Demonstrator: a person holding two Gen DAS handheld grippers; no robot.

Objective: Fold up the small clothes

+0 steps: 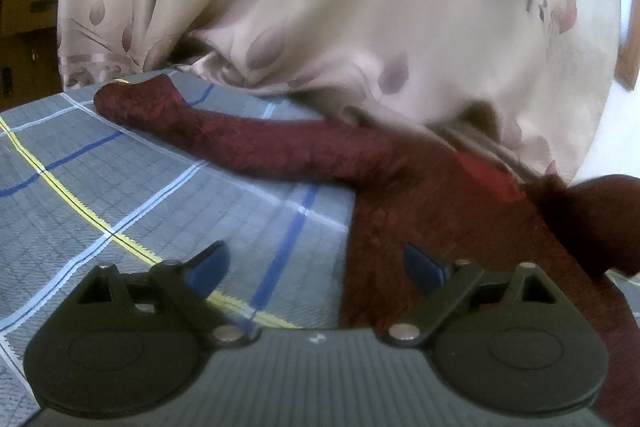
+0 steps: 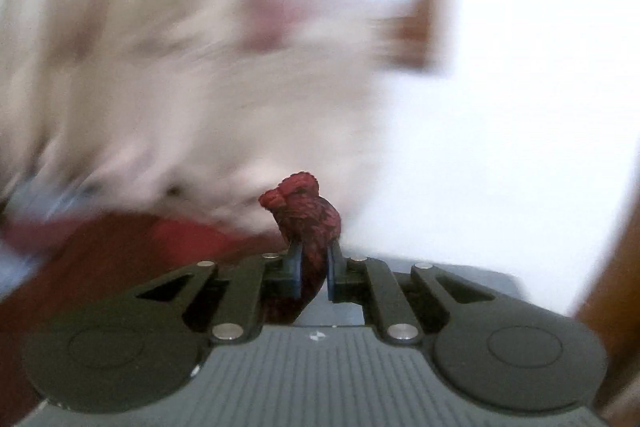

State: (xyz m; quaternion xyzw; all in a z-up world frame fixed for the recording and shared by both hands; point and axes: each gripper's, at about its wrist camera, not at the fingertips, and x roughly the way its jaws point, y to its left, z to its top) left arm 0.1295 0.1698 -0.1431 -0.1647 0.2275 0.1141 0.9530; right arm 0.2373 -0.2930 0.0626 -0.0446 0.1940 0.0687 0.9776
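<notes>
Nearest, the right hand-held gripper is closed on a bunched edge of the dark red garment; a knot of red fabric stands up between its blue pads. The rest of that view is heavily motion-blurred, so the gripper is judged to be in transit.

The left hand-held gripper has its jaws spread wide and holds nothing. Its right finger sits over the garment body; its left finger sits over the plaid blue-grey sheet.

Beyond the fingers, the garment lies on the sheet with one long narrow part, a sleeve or leg, stretched out to the left. Whether the covered support is a bed or a surface cannot be determined.

Farthest, a pale patterned curtain hangs behind and touches the garment's far edge.

Step in hand, as judged: the first fold, with the right gripper carrying one edge over the body.

Next move, as judged:
- Lay the held edge flat across the body, then release.
- Use the left gripper to pin the body or take the outstretched part.
- Keep fabric off the curtain.
</notes>
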